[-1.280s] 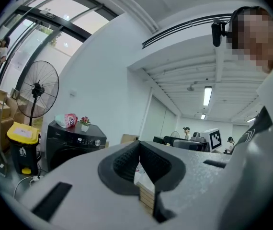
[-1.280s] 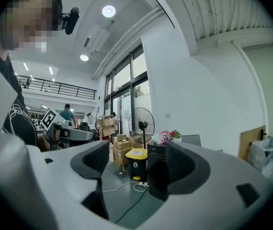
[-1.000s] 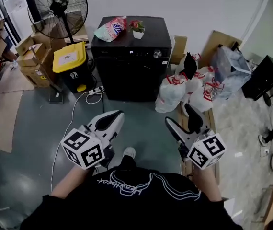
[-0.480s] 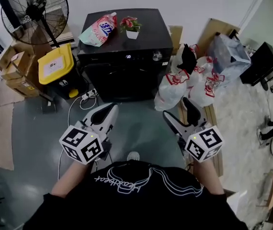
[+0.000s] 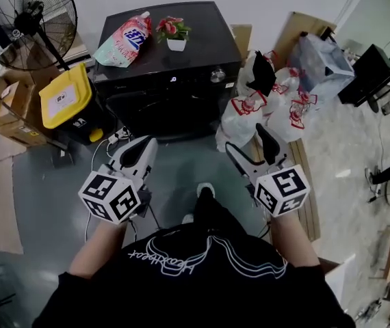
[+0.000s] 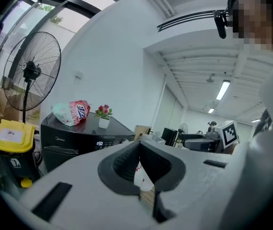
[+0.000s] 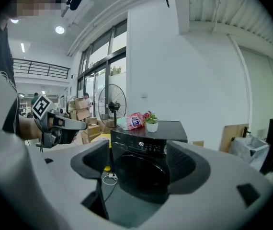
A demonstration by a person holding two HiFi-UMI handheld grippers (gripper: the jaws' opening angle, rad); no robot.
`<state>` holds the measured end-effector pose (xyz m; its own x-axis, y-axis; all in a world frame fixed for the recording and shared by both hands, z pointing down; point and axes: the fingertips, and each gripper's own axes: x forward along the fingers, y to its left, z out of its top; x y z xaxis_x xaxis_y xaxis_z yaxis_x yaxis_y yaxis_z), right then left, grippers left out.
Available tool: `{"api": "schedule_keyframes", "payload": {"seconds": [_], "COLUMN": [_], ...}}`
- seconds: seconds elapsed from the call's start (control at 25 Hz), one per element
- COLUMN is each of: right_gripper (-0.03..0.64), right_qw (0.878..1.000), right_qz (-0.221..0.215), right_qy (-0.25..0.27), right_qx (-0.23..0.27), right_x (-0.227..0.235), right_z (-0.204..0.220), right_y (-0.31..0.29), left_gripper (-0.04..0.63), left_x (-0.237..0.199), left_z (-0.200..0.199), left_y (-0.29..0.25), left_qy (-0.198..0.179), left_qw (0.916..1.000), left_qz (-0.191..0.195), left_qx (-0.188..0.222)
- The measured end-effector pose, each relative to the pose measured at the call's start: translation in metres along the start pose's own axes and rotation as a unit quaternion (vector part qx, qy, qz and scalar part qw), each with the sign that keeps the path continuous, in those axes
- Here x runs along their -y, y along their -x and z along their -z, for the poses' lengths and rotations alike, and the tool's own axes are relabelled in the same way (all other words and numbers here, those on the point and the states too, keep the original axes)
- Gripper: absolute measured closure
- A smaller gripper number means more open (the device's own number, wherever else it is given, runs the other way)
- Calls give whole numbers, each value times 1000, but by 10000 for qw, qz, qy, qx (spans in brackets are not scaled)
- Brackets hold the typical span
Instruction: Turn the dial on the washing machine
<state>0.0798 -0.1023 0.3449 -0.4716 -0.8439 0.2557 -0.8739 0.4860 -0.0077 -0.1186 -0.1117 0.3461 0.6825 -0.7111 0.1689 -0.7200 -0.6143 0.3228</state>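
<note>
The black washing machine [image 5: 171,108] stands by the wall, well apart from both grippers, and its round silver dial [image 5: 217,76] sits at the right end of the front panel. On top of it lie a pink and white bag [image 5: 123,39] and a little plant pot [image 5: 175,34] with red flowers. The left gripper [image 5: 141,147] has its jaws pressed together with nothing between them, while the right gripper [image 5: 248,144] holds its jaws wide apart and empty, pointing toward the washing machine.
</note>
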Motion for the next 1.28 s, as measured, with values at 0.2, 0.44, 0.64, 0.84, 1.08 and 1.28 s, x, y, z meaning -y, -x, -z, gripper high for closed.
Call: {"api": "schedule_keyframes", "payload": {"seconds": [0.2, 0.44, 0.64, 0.84, 1.08, 1.28], "right_gripper": [250, 250, 253, 255, 258, 268], "right_qw": [9998, 9992, 9985, 9977, 9951, 9905], "right_qz": [-25, -115, -75, 100, 353, 655], "right_qy": [119, 167, 152, 162, 365, 720], "right_qx": [-139, -344, -515, -653, -847, -977], "right_x": [14, 42, 71, 98, 126, 143], "right_z": [6, 13, 30, 48, 70, 84], "right_y": [-28, -78, -124, -172, -219, -251], "left_gripper": [591, 591, 591, 591, 591, 591], "left_x": [-13, -37, -53, -73, -99, -111], "left_z": [1, 1, 4, 8, 14, 6], "left_y": [-19, -53, -81, -101, -119, -124], "left_qy": [52, 137, 313, 459, 637, 651], "left_qw": [10000, 9997, 9993, 9981, 9957, 9949], "left_qz": [-50, -151, -192, -345, -559, -652], "left_qx": [-26, -100, -105, -218, -367, -399]}}
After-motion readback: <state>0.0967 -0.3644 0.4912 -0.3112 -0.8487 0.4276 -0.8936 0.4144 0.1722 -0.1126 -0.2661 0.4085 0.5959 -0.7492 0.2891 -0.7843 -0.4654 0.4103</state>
